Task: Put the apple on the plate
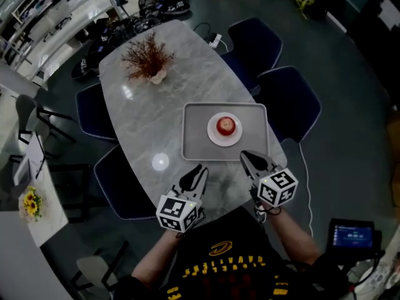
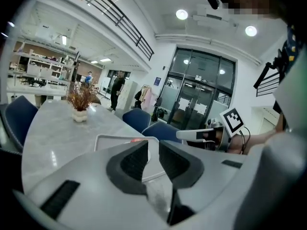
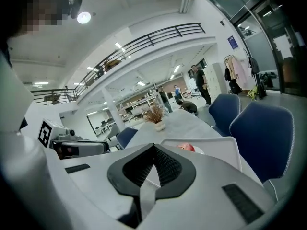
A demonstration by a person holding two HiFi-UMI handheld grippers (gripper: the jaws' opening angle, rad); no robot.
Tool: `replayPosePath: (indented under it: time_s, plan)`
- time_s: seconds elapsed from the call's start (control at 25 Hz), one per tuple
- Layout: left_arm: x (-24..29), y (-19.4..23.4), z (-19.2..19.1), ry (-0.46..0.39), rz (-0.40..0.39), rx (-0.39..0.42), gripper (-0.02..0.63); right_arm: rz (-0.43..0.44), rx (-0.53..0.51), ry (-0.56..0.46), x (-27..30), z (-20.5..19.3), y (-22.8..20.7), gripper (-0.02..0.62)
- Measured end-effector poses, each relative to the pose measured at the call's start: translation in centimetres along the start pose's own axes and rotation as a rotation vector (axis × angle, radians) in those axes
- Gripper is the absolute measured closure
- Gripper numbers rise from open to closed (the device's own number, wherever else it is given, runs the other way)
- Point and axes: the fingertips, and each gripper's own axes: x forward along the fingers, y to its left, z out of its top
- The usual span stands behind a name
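Observation:
A red apple [image 1: 227, 125] sits on a small white plate [image 1: 214, 137], which stands on a grey tray [image 1: 194, 136] on the marble table [image 1: 144, 117]. Both grippers hover over the table's near edge, short of the tray and touching nothing. My left gripper [image 1: 199, 170] has its jaws a narrow slit apart and empty; in the left gripper view [image 2: 153, 150] only a red sliver of the apple [image 2: 136, 140] shows past them. My right gripper [image 1: 249, 158] is shut and empty. In the right gripper view [image 3: 154, 147] the apple [image 3: 187, 147] lies just beyond its tips.
A dried red plant in a pale vase [image 1: 148, 58] stands at the far end of the table. Dark blue chairs [image 1: 294, 102] line the right side, others the left [image 1: 94, 111]. Cables and a power strip [image 1: 214, 40] lie beyond the far end.

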Motion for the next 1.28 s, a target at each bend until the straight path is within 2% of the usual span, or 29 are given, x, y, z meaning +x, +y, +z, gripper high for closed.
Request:
replayPosePath:
  time_s: [0.2,0.36,0.48,0.68,0.88,1.08,1.28]
  plan:
    - [-6.7,-2.3,3.9,-0.128,-0.036,0.072,0.534,0.041,-0.044,-0.093,-2.5,2.3,8.3,0.589]
    - [-6.1,-3.9,7.2,-0.206,-0.059,0.118,0.534,0.033,-0.062,-0.182,-3.4,4.5,8.8,0.589]
    - [-6.3,-4.6,8.7,-0.257,-0.042,0.157,0.534,0.017,-0.063,-0.231,-4.0,5.6,9.3,0.589]
    - [-12.6,-7.2,9.5,-0.283,-0.072,0.163,0.534,-0.038,-0.111,-0.29,-7.7,5.9,15.7,0.589]
    - [-14.1,-9.0,9.7,-0.289,-0.086,0.17,0.534,-0.1,-0.233,-0.401,-10.1,6.6,18.8,0.589]
    - [-15.5,-10.7,7.6,-0.301,-0.15,0.217,0.534,-0.093,-0.307,-0.4,-10.9,5.7,21.7,0.589]
    - [-17.9,-10.4,6.8,-0.308,-0.144,0.224,0.534,-0.092,-0.319,-0.4,-11.1,4.6,23.9,0.589]
